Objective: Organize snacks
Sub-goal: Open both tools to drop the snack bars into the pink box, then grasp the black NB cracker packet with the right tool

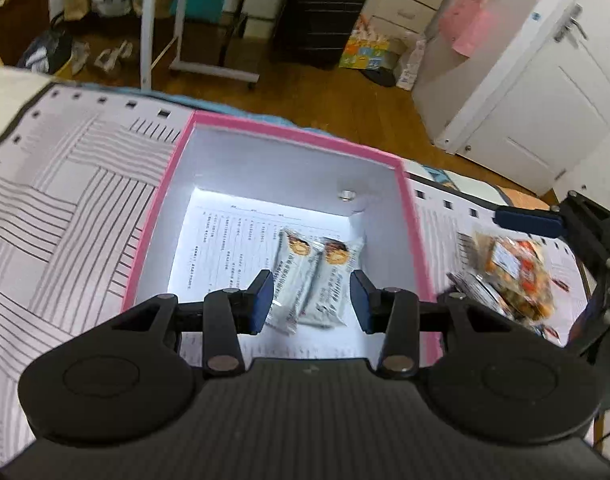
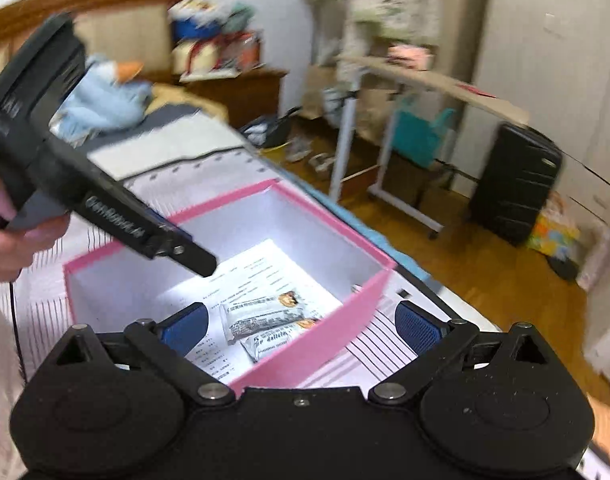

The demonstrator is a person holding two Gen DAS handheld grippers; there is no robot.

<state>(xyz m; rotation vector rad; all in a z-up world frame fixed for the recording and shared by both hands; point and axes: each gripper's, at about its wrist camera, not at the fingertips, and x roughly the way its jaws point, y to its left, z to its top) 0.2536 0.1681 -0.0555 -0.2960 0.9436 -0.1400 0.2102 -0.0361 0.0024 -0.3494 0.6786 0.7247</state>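
A pink-rimmed white box (image 1: 297, 132) sits on a striped bedsheet. Two silver snack bars (image 1: 317, 276) lie side by side on its paper-lined floor; they also show in the right wrist view (image 2: 265, 320). My left gripper (image 1: 312, 300) is open and empty, held above the bars inside the box. My right gripper (image 2: 301, 324) is open and empty, straddling the box's pink right wall (image 2: 317, 336). A blurred orange snack bag (image 1: 513, 272) is to the right of the box, by the right gripper's finger (image 1: 529, 220); whether it is lying on the sheet or in the air I cannot tell.
The striped sheet (image 1: 65, 216) surrounds the box. Wooden floor (image 1: 345, 92), a black suitcase (image 1: 321, 12), a white rolling table (image 2: 385, 128) and a white door (image 1: 545, 92) lie beyond the bed. The person's left hand (image 2: 21, 240) holds the left gripper.
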